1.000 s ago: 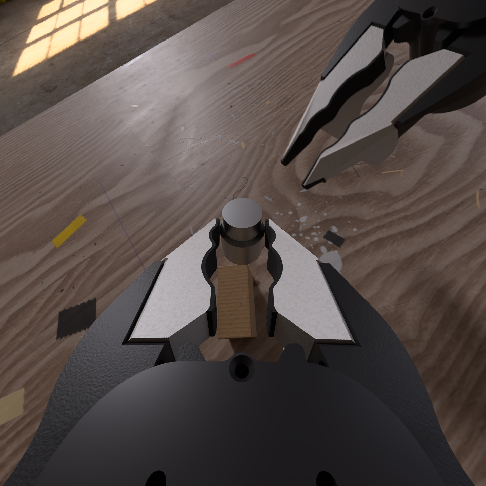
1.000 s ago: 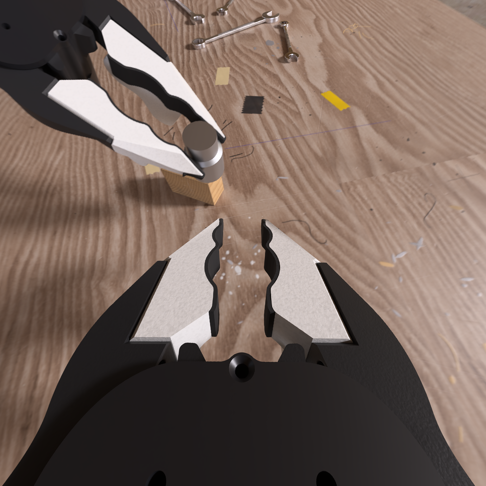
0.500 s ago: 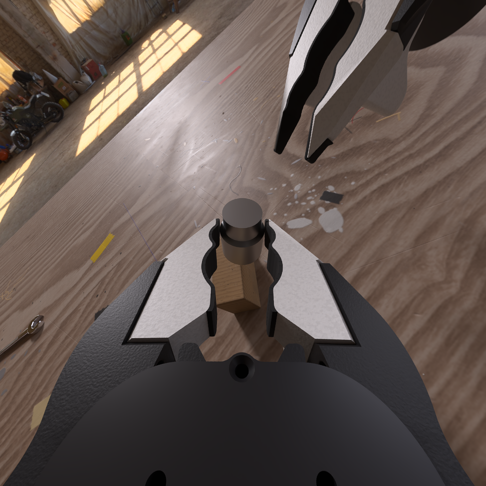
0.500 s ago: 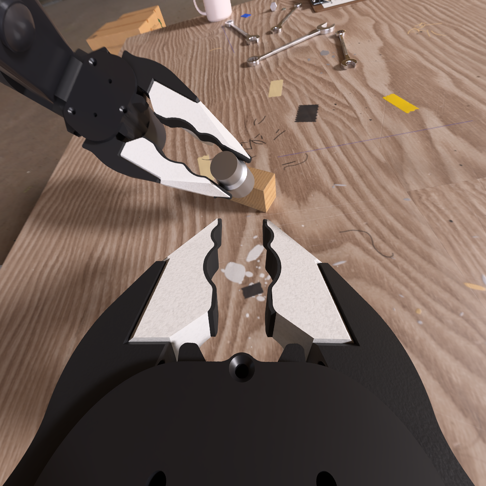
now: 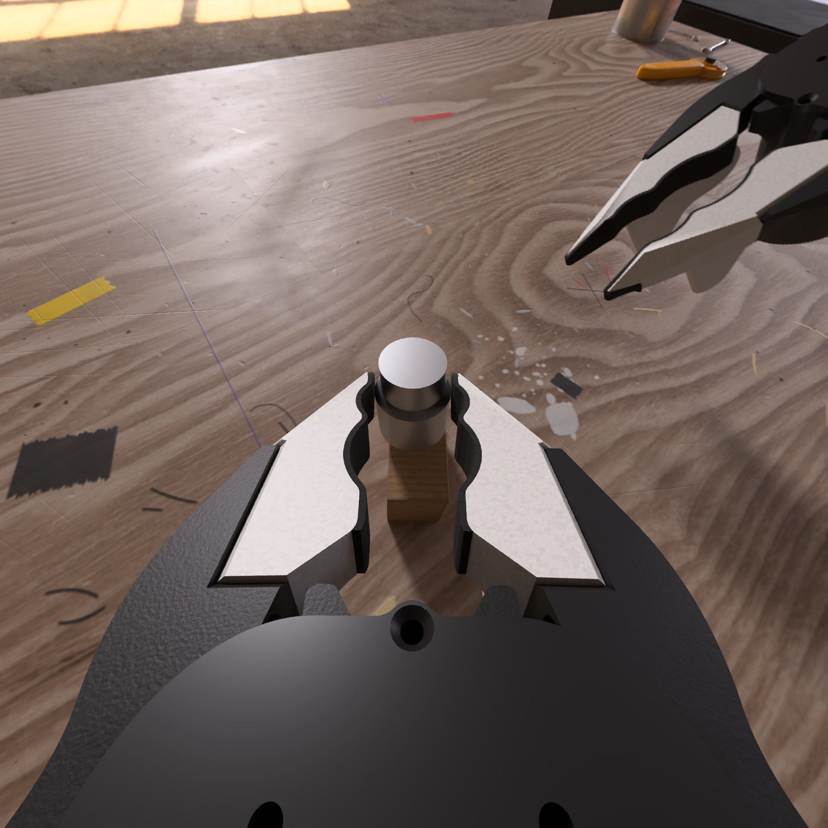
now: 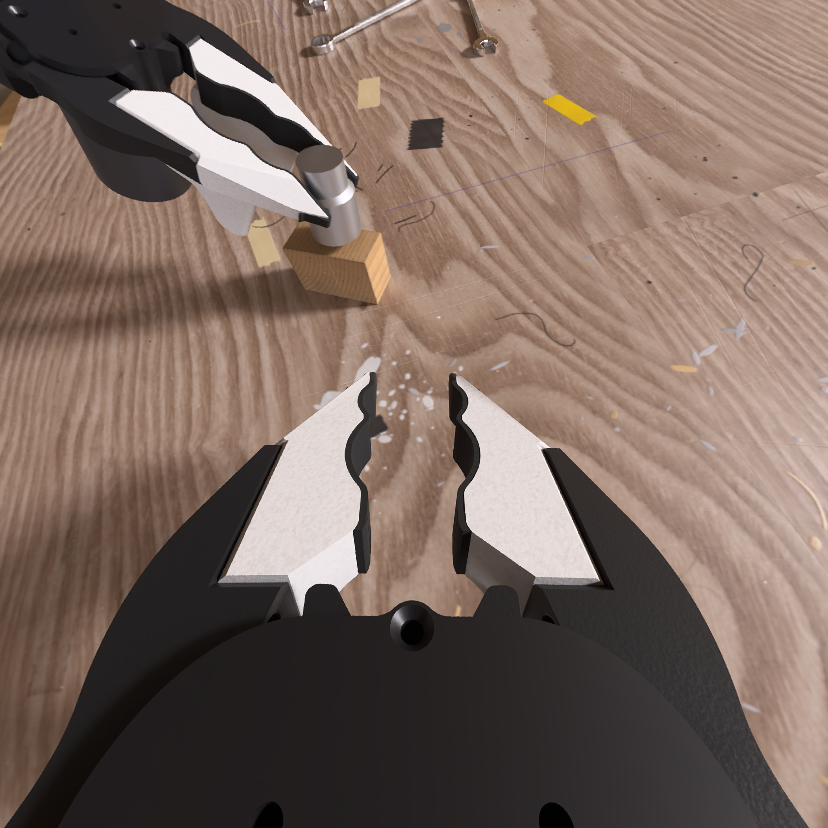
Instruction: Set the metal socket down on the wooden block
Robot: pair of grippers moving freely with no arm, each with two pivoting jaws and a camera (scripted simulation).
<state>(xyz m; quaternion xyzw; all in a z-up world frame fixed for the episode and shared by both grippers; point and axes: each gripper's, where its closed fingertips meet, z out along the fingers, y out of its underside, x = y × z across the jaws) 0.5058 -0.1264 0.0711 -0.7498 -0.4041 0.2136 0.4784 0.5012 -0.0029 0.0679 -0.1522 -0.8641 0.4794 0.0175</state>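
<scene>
The metal socket [image 5: 412,403] is a stepped silver cylinder standing upright, its base on the top of the small wooden block [image 5: 416,484]. My left gripper [image 5: 412,378] is shut on the socket's narrower upper part, at the fingertips. In the right wrist view the socket [image 6: 334,210] sits on the block [image 6: 340,269] with the left gripper [image 6: 331,192] reaching in from the upper left. My right gripper [image 6: 411,378] is open and empty, a short way in front of the block above white paint specks. It also shows in the left wrist view [image 5: 588,277], at the right.
Wrenches [image 6: 358,29] lie at the far side of the wooden bench [image 6: 627,313]. An orange tool [image 5: 676,69] and a metal can [image 5: 645,20] sit at the far right. Yellow tape [image 5: 71,300] and black tape [image 5: 62,461] lie flat on the left. The bench edge [image 5: 179,76] runs across the far side.
The left gripper has turned the socket from tilted to upright, with its base now on the block's top. The right gripper has drawn away from the block, still open.
</scene>
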